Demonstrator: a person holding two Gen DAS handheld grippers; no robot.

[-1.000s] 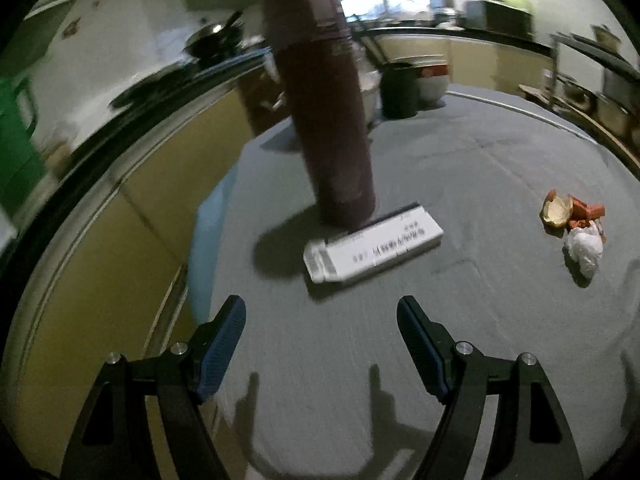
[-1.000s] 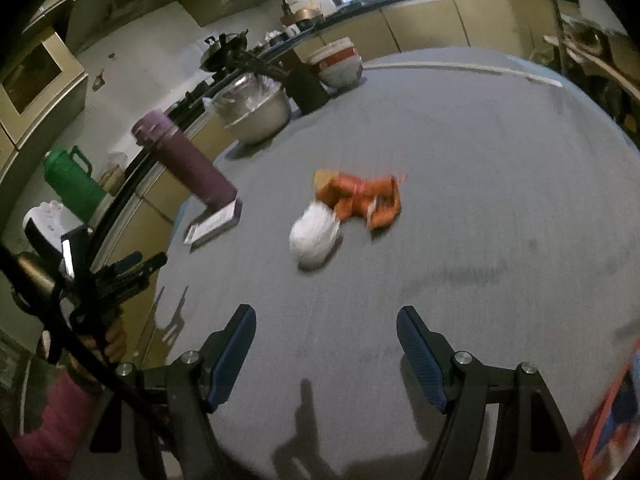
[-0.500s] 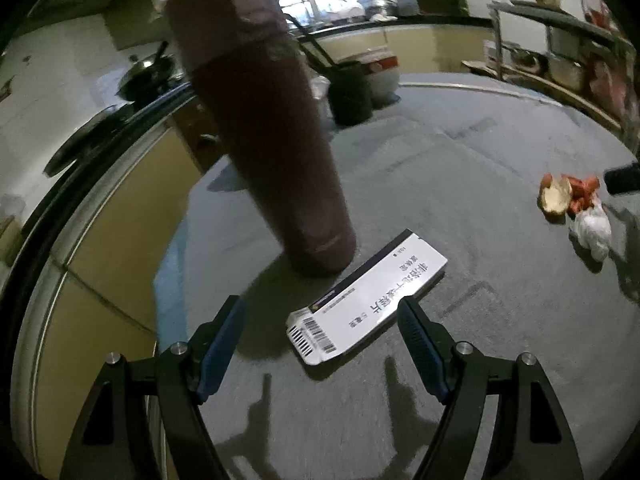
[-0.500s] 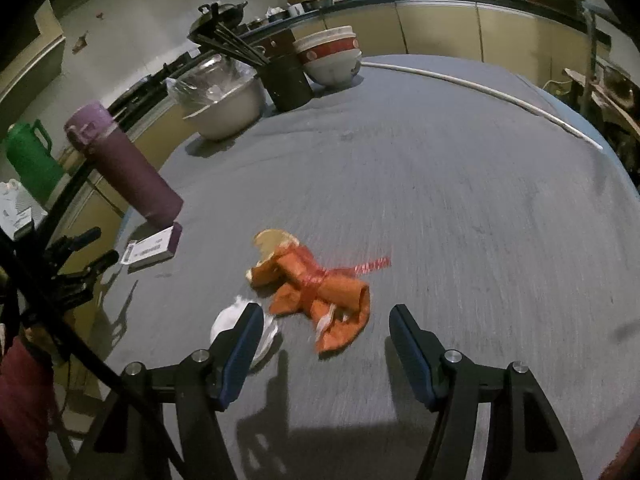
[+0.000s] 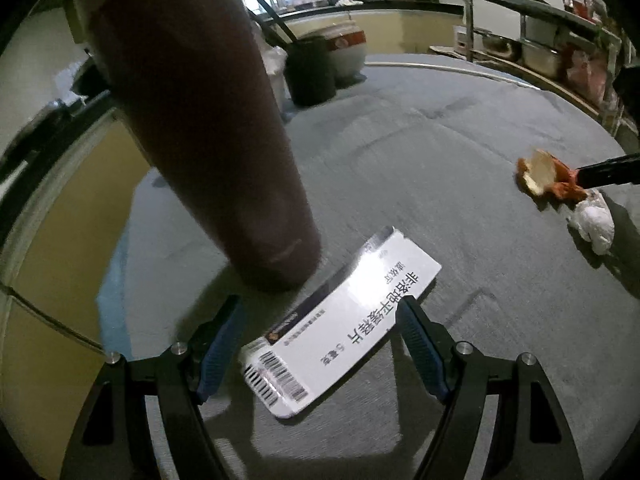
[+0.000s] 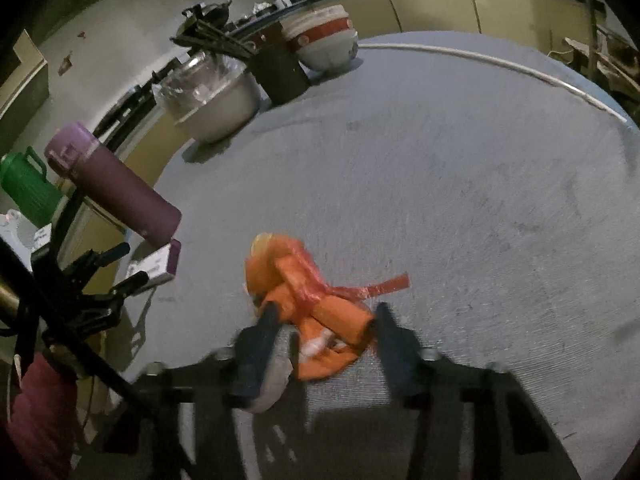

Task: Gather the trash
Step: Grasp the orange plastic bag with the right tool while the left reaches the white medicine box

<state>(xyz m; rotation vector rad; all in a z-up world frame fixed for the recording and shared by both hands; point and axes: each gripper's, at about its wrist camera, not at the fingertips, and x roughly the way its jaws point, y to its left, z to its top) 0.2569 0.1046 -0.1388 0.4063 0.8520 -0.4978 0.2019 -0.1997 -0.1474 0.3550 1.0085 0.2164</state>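
An orange plastic wrapper with a pale peel lies on the grey round table. My right gripper is closing around it, and its blurred fingers touch both sides of the wrapper. A crumpled white tissue sits beside the wrapper, partly under the right gripper's left finger. My left gripper stands open astride a flat white printed box at the foot of a tall purple flask.
At the table's far side stand a black utensil pot, a steel bowl covered in plastic and stacked red-and-white bowls. A green jug is off the table at left. A person's pink sleeve shows at lower left.
The right gripper came down over the orange wrapper and its jaws narrowed onto it. The left gripper moved in toward the white box, which now lies between its fingers.
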